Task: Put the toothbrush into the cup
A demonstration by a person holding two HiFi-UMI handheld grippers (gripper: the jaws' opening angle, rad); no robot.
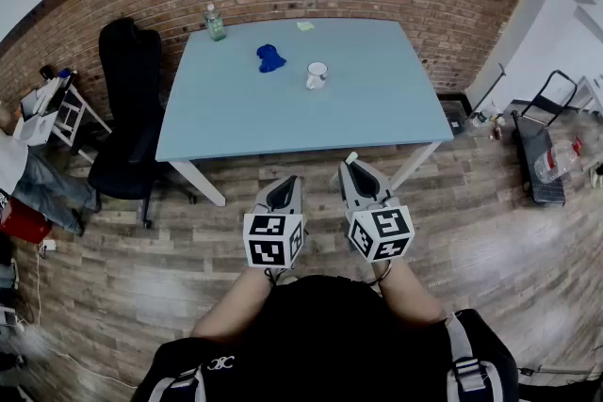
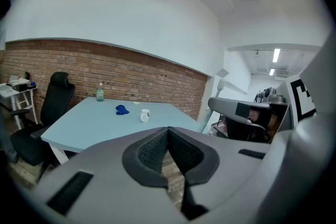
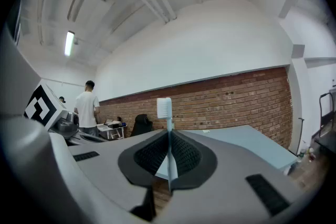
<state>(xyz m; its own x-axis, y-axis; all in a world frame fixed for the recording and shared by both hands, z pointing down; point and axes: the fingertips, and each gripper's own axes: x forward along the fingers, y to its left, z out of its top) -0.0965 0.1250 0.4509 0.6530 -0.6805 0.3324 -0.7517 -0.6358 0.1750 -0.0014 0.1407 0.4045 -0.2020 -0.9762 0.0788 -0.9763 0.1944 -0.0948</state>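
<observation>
Out ahead of both grippers, in the head view, the cup [image 1: 317, 75] stands on the pale blue table [image 1: 396, 113]. It is well apart from the left gripper [image 1: 282, 184] and the right gripper [image 1: 352, 165], which hover side by side short of the table's near edge. A blue lump [image 1: 270, 58] lies beyond the cup and to its left.

In the left gripper view, the jaws are pressed together with nothing between them. The cup shows far ahead, slightly left of the tips.

In the right gripper view, the jaws pinch the toothbrush [image 3: 165, 108] by its handle. Its bristle head stands upright above the tips, and the table lies ahead to the right.

The brush looks already picked up, so the carry is the step in hand. Next, the right gripper likely needs to reach forward over the cup. It should then lower the handle end into the mouth before letting go.
</observation>
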